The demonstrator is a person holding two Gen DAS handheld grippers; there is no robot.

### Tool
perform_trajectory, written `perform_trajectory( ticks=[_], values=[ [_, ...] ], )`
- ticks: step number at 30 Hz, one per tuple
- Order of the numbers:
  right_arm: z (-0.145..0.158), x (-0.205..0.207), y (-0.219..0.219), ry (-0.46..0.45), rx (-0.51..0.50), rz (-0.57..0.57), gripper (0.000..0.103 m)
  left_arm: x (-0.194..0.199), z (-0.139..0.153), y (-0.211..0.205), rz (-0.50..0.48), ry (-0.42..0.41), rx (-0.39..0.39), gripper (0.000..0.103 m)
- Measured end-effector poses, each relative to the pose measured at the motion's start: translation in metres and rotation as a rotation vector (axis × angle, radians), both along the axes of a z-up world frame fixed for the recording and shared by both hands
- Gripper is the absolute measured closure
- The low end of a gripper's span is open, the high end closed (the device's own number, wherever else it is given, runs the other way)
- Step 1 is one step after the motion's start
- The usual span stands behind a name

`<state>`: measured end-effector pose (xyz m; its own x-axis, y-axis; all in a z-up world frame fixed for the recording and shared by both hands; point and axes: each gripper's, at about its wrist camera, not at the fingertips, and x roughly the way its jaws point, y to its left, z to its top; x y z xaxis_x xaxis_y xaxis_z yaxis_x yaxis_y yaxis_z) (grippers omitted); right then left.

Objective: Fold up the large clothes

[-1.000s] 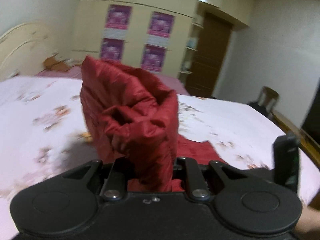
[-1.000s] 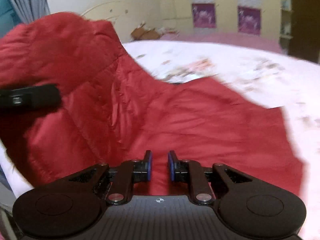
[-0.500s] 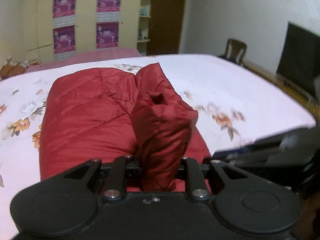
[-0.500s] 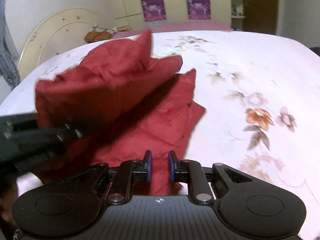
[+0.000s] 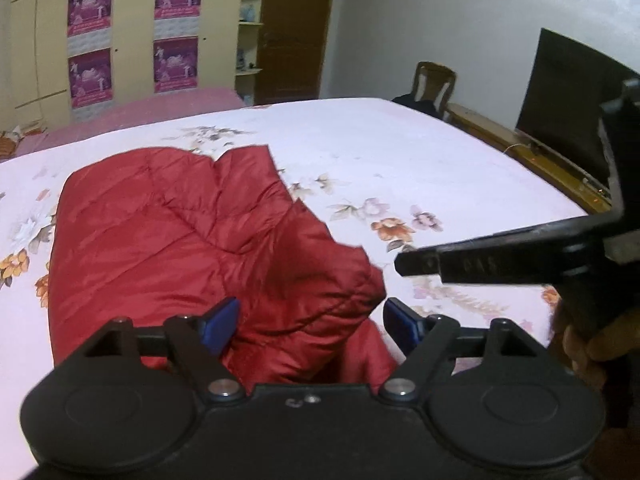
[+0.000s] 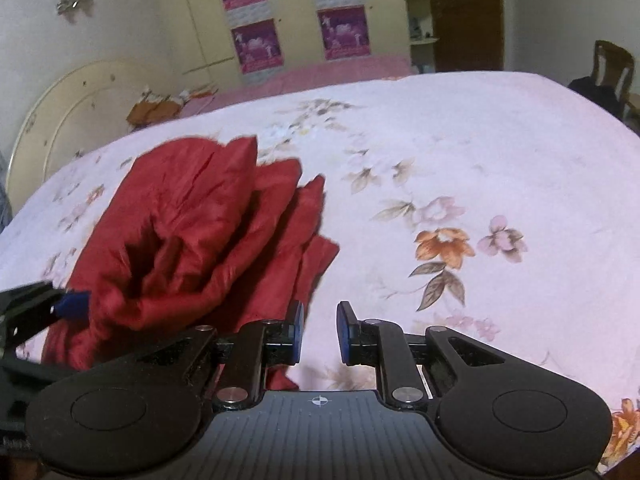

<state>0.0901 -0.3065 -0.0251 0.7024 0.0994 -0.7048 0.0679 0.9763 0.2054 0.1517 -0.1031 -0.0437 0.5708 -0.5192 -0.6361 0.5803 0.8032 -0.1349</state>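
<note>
A wide bed (image 5: 420, 160) fills the room, its pale pink floral sheet (image 6: 480, 168) smooth. The red quilted jacket (image 5: 180, 240) lies bunched in folds on the near left part of it. The left gripper (image 5: 310, 320) has its jaws spreading wide, a fold of jacket between the blue pads (image 5: 222, 318) but not pinched. The right gripper (image 6: 319, 330), just beside the jacket's edge over bare sheet, is nearly closed and holds nothing. Behind stand cream wardrobes with purple posters (image 6: 256, 46), a rounded headboard (image 6: 68, 120), a dark door (image 5: 296, 28), a wooden chair (image 5: 434, 84).
</note>
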Motion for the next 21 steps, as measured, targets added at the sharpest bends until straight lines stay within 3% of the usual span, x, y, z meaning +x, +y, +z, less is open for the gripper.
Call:
perform_trajectory(
  ticks=[1,2,3,4,5,13,21],
  values=[
    [0.004,-0.001,0.000,-0.008,0.001,-0.013,0.085,0.000,0.002,0.002,-0.001,0.002,-0.008,0.025],
    [0.007,-0.005,-0.007,-0.013,0.004,-0.023,0.077,0.001,0.005,0.002,-0.003,0.004,-0.015,0.025],
    [0.009,-0.006,-0.008,-0.019,0.006,-0.033,0.040,-0.001,0.009,0.005,-0.007,0.002,-0.025,0.025],
    [0.013,-0.007,-0.007,-0.034,0.008,-0.045,0.022,-0.001,0.014,0.003,-0.009,-0.005,-0.027,0.024],
    [0.016,-0.009,-0.008,-0.057,0.008,-0.046,0.014,-0.002,0.018,0.003,-0.014,-0.017,-0.028,0.023],
    [0.037,-0.005,0.013,-0.109,0.056,-0.024,0.014,-0.017,0.041,0.021,-0.053,-0.099,-0.041,0.021],
    [0.042,-0.002,0.068,-0.122,0.050,0.064,0.015,-0.013,0.042,0.075,0.033,-0.109,-0.057,0.020]
  ],
)
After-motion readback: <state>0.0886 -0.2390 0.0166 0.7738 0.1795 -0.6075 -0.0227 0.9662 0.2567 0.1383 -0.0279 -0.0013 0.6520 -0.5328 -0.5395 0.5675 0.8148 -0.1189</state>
